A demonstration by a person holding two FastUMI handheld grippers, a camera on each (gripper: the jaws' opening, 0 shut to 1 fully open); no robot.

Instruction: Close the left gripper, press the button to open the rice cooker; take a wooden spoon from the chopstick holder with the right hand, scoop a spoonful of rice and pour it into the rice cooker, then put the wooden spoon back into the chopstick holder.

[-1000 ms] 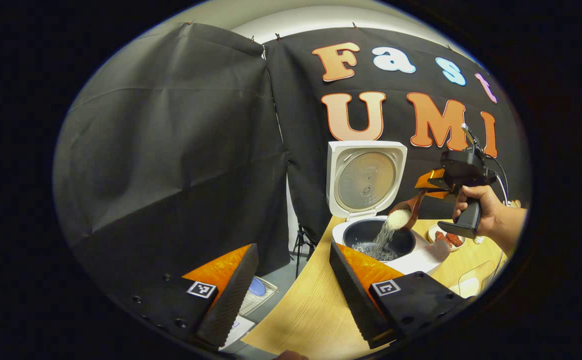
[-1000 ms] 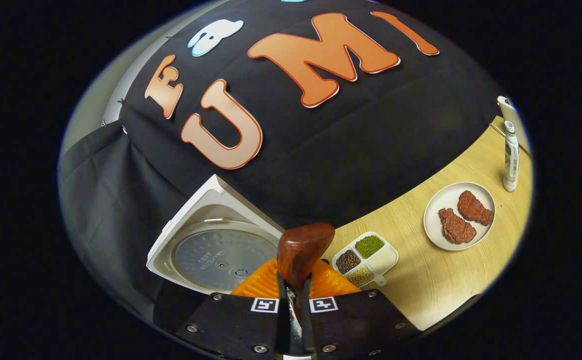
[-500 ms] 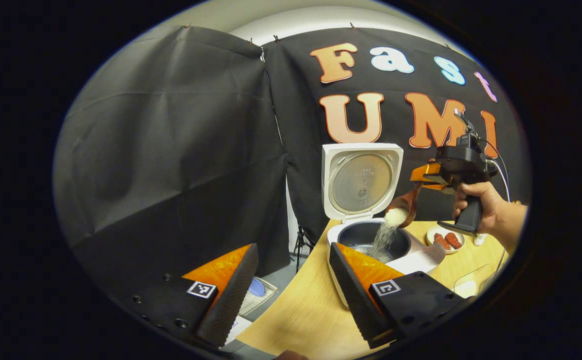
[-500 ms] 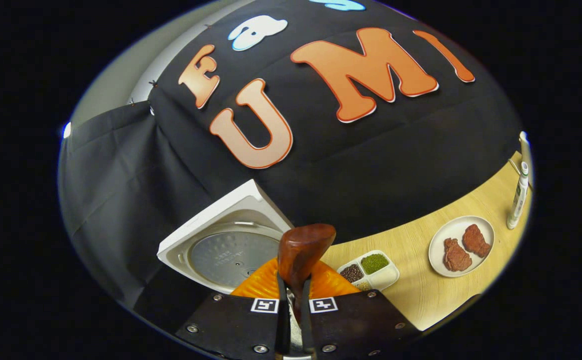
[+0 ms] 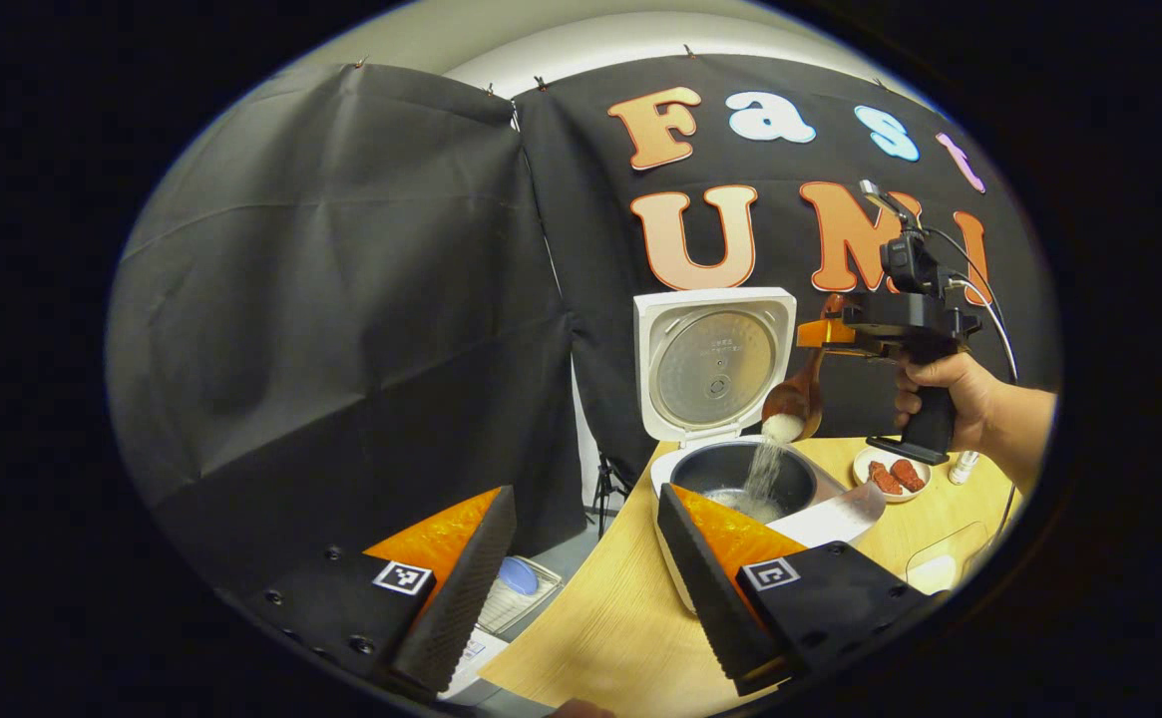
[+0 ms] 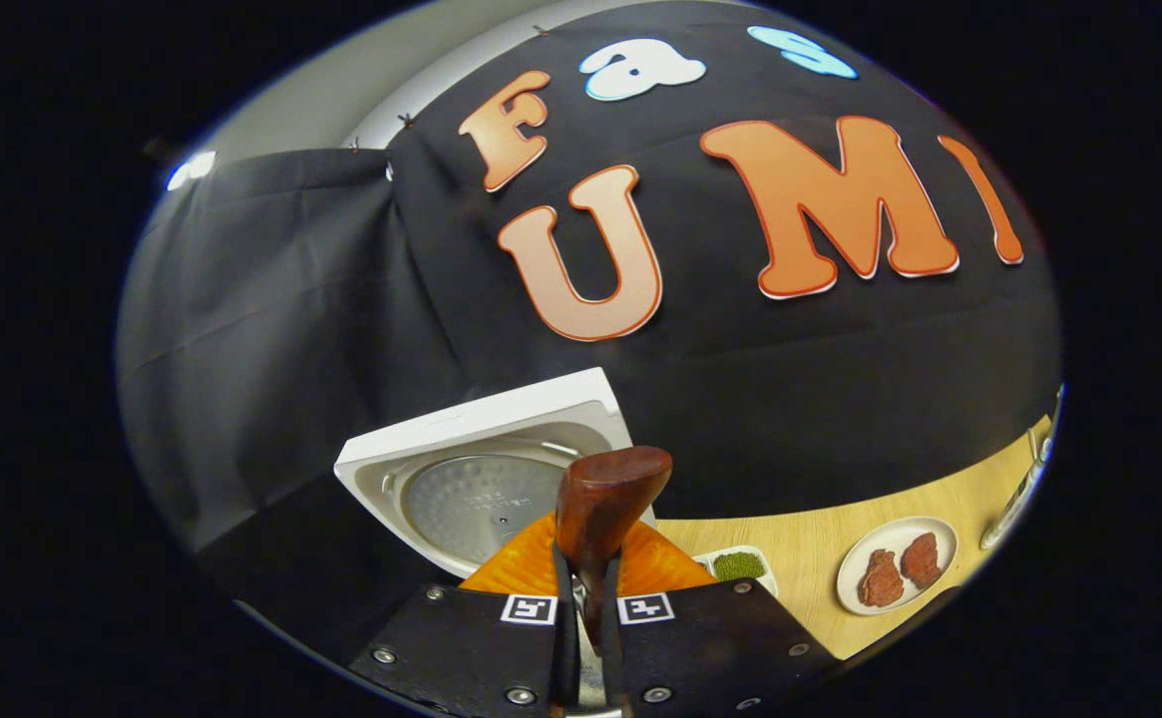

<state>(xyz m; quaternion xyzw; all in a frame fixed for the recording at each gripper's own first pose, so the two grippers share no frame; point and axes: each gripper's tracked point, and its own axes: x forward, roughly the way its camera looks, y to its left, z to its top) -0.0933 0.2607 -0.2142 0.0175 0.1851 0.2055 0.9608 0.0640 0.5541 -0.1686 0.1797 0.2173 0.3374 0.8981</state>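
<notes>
White rice [image 5: 766, 469] spills from the wooden spoon [image 5: 792, 401] pinched in the right claw [image 6: 581, 598] into the rice cooker [image 5: 740, 469], left claw [image 5: 581, 568] spread

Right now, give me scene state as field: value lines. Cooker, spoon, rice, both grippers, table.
cooker: rice cooker on the table, lid standing open
spoon: wooden spoon tipped above the pot, handle clamped in the right gripper
rice: stream of rice falling from the spoon into the pot
left gripper: left gripper open, holding nothing, over the near table edge
hand: hand grips the right gripper's handle
table: table also carries a plate of red pieces and a divided dish with green beans
</notes>
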